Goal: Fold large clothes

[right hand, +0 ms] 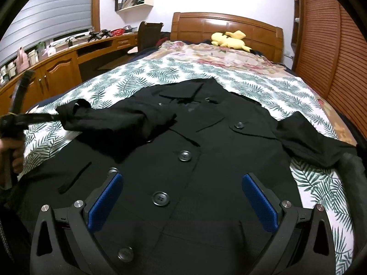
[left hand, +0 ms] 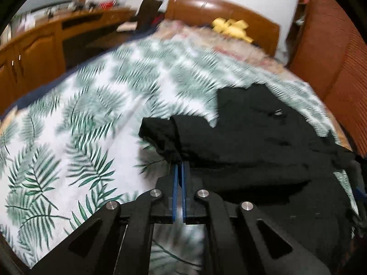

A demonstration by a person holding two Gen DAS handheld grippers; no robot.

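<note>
Pinching the coat (right hand: 183, 160) sleeve (left hand: 165, 135) so thinly, the clenched left gripper (left hand: 179, 167) risks dropping it mid-fold while the right gripper (right hand: 182, 197) gapes unused.

Black buttoned coat (right hand: 183, 155) face-up on bed — one sleeve (pinched) lifted

Light: even, soft indoor light in both views; source not seen.
Glare: bright streak on the headboard (left hand: 206, 5).
Shadows: faint; the coat (right hand: 183, 160) reads as a near-flat black mass with little fold detail.
Blur: left wrist view smeared by motion, worst on the leaf sheet (left hand: 137, 73) and desk (left hand: 57, 29); right wrist view sharp.
Distortion: strong fisheye bend, black corners in both.
</note>
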